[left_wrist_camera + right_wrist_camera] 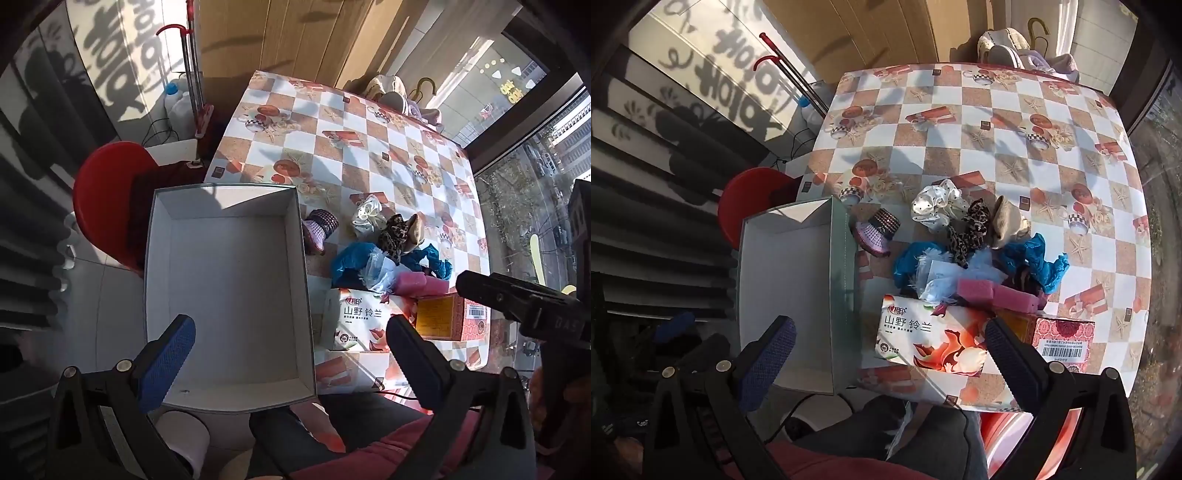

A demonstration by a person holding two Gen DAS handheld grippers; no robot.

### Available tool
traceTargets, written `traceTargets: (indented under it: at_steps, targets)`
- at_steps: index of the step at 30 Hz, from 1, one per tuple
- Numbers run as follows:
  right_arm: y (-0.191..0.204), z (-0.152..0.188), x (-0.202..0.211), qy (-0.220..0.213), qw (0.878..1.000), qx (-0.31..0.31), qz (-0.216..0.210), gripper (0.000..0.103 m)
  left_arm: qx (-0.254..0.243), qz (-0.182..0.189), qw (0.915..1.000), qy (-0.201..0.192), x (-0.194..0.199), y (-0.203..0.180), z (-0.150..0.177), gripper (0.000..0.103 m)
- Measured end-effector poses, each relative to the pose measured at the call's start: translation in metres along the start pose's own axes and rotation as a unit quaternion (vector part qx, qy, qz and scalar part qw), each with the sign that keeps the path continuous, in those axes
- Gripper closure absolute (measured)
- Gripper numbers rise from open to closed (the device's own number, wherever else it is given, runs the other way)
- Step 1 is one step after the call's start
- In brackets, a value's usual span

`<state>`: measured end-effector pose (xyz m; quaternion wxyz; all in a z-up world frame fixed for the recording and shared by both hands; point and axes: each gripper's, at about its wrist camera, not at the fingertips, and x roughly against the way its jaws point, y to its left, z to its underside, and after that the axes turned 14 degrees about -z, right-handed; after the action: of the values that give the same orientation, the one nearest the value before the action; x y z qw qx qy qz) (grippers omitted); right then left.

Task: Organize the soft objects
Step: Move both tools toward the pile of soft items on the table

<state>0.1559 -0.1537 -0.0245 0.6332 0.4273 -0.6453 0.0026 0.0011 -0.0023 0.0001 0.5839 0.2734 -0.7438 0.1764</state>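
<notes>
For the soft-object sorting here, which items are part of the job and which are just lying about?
Job:
- empty white cardboard box
- white dotted satin scrunchie
- leopard-print scrunchie
- crumpled blue plastic covers
- pink sponge blocks
- floral tissue pack

Lying about:
- red round stool
- white plastic bottles
- red-handled mop

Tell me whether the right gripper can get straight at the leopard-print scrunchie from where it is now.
Probably yes. The right gripper hangs above the table with open, empty jaws, and the leopard-print scrunchie lies on top of the pile, uncovered. The tissue pack sits nearer, so it would likely have to reach over that.
</notes>
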Motion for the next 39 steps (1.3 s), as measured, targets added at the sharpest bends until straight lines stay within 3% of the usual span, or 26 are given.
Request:
traceTargets:
  at_steps: [4, 19, 22, 29, 39]
  targets:
    - [-0.003, 0.005, -0.018, 0.043, 0.999, -0.003, -0.008, 0.000, 0.001, -0.007, 1.0000, 0.002, 0.000, -0.009, 0.001, 0.000]
    - [-0.015, 0.008, -0.022, 0.042, 0.999, -0.029, -0.018, 0.000, -0.019, -0.020, 0.9994, 0.018, -0.003, -0.015, 0.003, 0.000]
    - [-0.017, 0.010, -0.025, 0.045, 0.998, -0.034, -0.017, 0.000, -0.014, -0.025, 0.9996, -0.006, -0.004, -0.017, 0.004, 0.000]
    - [-0.017, 0.009, -0.027, 0.047, 0.998, -0.036, -0.015, 0.000, -0.015, -0.016, 0.9997, 0.011, -0.005, -0.017, 0.003, 0.000]
    - [-0.019, 0.010, -0.028, 0.047, 0.998, -0.038, -0.016, 0.000, -0.021, -0.038, 0.9991, -0.001, -0.004, -0.016, 0.002, 0.000]
